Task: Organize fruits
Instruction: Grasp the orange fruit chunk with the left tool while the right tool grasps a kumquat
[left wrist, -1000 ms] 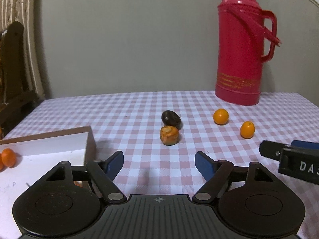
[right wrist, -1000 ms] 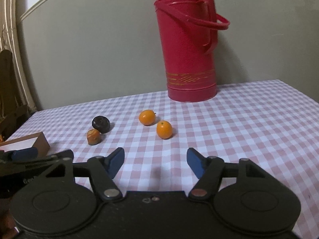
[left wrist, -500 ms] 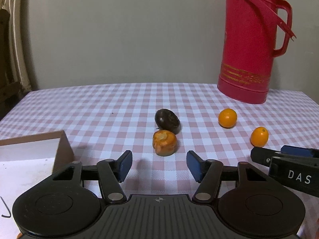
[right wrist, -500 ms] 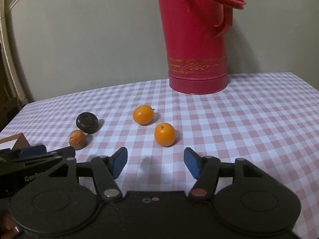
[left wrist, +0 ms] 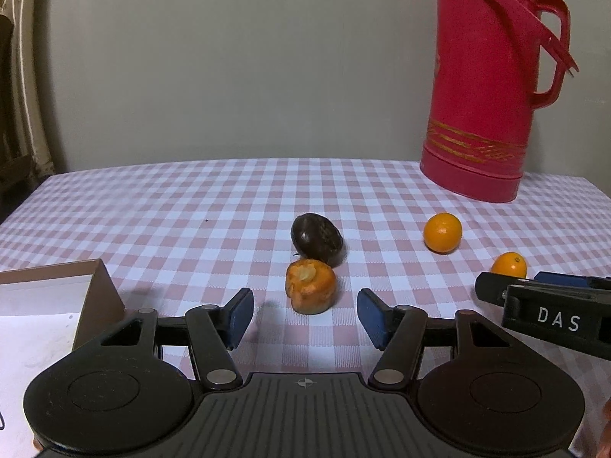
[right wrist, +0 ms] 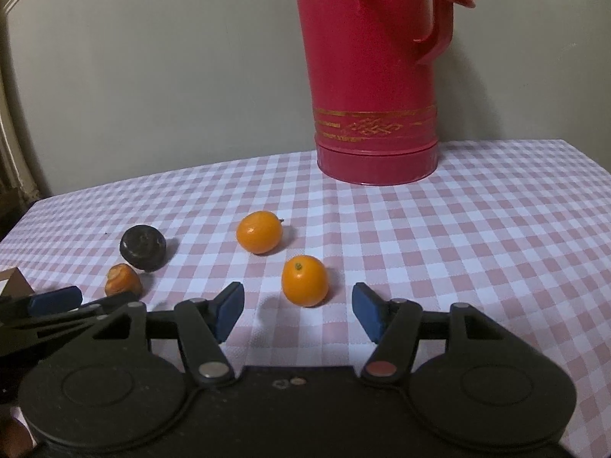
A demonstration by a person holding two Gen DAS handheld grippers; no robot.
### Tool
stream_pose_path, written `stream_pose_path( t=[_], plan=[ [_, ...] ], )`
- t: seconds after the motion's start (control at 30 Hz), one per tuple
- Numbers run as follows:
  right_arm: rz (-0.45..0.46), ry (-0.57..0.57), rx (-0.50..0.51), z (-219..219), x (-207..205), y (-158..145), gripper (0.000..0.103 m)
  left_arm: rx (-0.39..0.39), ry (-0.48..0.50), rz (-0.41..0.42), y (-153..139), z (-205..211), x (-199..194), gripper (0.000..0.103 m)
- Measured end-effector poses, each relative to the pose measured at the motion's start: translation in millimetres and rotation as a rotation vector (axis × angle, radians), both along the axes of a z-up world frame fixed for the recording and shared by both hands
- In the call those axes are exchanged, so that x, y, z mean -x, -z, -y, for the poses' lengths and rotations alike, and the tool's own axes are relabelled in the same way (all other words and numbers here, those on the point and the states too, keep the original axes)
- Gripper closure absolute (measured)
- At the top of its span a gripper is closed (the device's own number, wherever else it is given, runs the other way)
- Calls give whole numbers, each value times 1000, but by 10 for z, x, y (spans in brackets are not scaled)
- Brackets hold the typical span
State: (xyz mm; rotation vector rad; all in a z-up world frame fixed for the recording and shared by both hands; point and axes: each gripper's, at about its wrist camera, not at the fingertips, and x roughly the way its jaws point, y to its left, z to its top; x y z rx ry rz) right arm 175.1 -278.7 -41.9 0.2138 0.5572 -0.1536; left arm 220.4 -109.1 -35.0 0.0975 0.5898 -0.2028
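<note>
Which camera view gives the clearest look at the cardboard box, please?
The left wrist view shows the cardboard box best: its brown wall, corner and white inside fill the lower left. The right wrist view catches only a sliver of its corner at the left edge.

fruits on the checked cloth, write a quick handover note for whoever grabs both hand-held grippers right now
Left hand-held gripper: open, nothing held, jaws just narrowed, lined up on the cut orange fruit piece, not touching it.
Right hand-held gripper: open, nothing held, jaws just narrowed, lined up on the near kumquat, not touching.
On the checked tablecloth: dark round fruit just behind the cut piece; far kumquat closer to the red thermos.
Cardboard box sits at the left; its contents are out of view.
Done: none of these four fruits moved yet.
Left: grasp all four, likely boxing them.
</note>
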Motion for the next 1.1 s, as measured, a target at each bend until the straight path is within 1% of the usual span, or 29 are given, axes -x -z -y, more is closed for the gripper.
stream_pose_path(
  t=[0.43,0.5,0.57,0.63,0.7,0.73,0.8,0.87,0.93,1.1],
  plan=[
    [-21,-6,13,8,-168,38,48,3,-16,-16,47,46,-222,42],
    [-21,-11,14,0,-181,40,54,-1,-10,-23,59,70,-253,42],
    [-20,-9,17,-2,-195,41,64,0,-1,-35,74,99,-290,57],
    [-21,-6,15,8,-201,43,67,-3,2,-34,75,119,-306,62],
    [-20,-3,15,14,-202,45,70,-7,9,-30,75,144,-305,70],
    [-21,-4,15,13,-203,47,72,-12,10,-28,74,157,-300,70],
    [-16,-3,10,22,-194,48,82,-11,7,-21,67,162,-293,70],
    [-12,-5,3,33,-184,48,82,-7,-1,-3,45,148,-257,70],
    [-6,-8,-1,36,-166,48,83,-20,8,12,33,157,-213,70],
    [3,-35,-20,7,-79,39,83,-29,25,22,14,133,-89,70]
  ],
)
